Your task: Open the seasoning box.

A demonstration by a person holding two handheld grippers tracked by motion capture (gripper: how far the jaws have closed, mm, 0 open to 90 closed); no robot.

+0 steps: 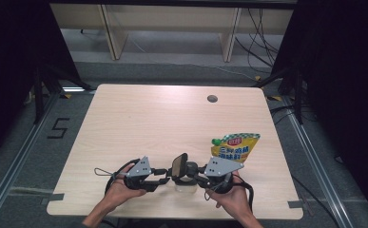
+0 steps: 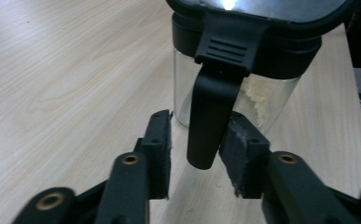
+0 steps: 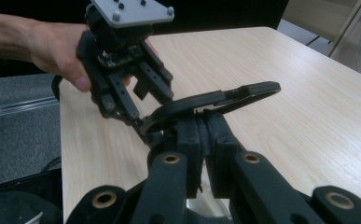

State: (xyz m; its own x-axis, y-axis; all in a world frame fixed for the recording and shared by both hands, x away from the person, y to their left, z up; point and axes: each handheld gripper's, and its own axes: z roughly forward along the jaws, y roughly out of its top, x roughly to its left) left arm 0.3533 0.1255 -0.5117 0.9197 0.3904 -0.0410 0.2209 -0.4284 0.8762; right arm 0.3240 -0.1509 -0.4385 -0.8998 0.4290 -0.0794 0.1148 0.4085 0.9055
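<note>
One glass jar with black hinged lid, one yellow pouch, on one table. Jar near front edge between both grippers. Left gripper level, spread around the lid's clasp. Right gripper level, clamped on the jar's rim.

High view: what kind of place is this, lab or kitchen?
Most likely a lab or recording rig, not a kitchen. A bare wooden table stands between dark curtains, with metal floor rails, loose cables and a taped "5" on the grey floor.
</note>
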